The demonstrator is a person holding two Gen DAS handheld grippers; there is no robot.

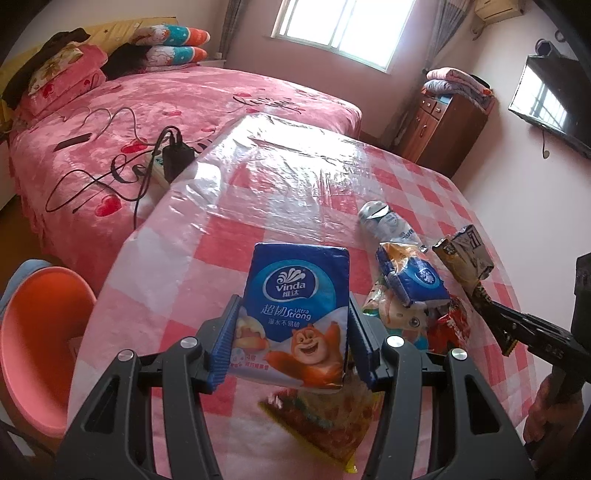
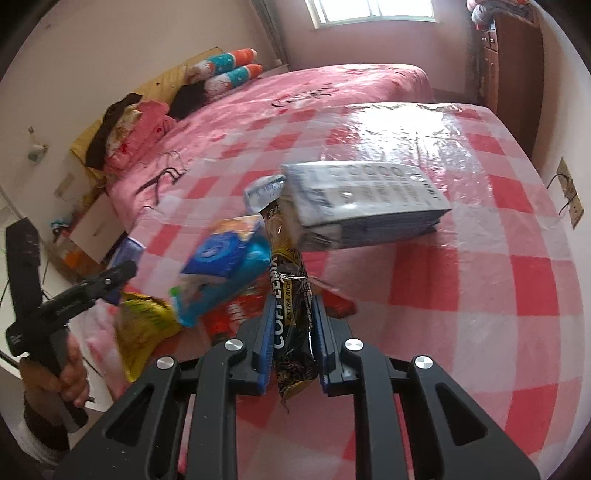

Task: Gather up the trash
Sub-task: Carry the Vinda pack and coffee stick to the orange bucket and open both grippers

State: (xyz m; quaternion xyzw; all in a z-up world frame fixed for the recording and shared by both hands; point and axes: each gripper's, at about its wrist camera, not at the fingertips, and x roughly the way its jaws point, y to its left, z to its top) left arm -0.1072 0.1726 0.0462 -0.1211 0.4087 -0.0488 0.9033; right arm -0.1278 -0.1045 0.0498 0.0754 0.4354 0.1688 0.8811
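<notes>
Only right wrist shows coffee sachet [image 2: 291, 325], seemingly clamped.

glossy plastic tissue pack [image 1: 295, 317], shiny foil coffee sachet [image 2: 291, 332], clear crinkly plastic sheet over checked tablecloth [image 1: 295, 173]

Beyond the pink-checked worktop [image 1: 424, 192] stands a bed [image 1: 221, 96] with a pink cover, a bright window [image 1: 347, 26] behind it, and a wooden cabinet [image 1: 443, 125] beside its foot.
</notes>
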